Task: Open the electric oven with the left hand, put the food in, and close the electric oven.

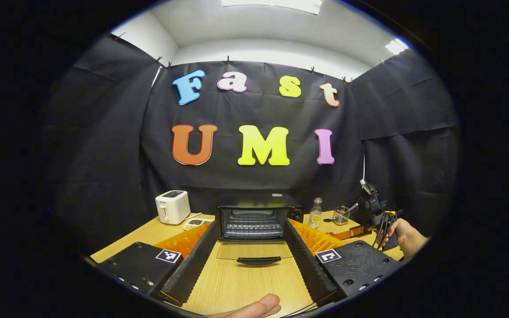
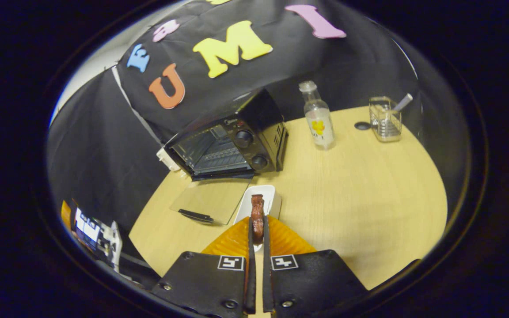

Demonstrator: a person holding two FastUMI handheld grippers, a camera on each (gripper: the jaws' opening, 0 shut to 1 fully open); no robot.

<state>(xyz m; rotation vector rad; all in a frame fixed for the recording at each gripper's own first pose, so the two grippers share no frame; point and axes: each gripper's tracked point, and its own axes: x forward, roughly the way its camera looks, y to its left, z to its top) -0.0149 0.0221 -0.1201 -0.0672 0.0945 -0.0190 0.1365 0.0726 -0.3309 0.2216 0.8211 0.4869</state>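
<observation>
The black electric oven with two round knobs (image 2: 232, 141) stands at the back of the pale wooden table (image 2: 351, 190), its glass door (image 2: 212, 198) folded flat in front. My right gripper (image 2: 257, 234) pinches a dark reddish strip of food (image 2: 257, 216) above a small white dish (image 2: 261, 201). My left gripper (image 1: 254, 265), fingers spread wide, faces the open cavity. I judge the strip should travel level (clearing the door's handle) onto the rack.

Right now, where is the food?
In the right gripper view, the food is pinched in the right gripper, above a white dish beside the oven door.
</observation>
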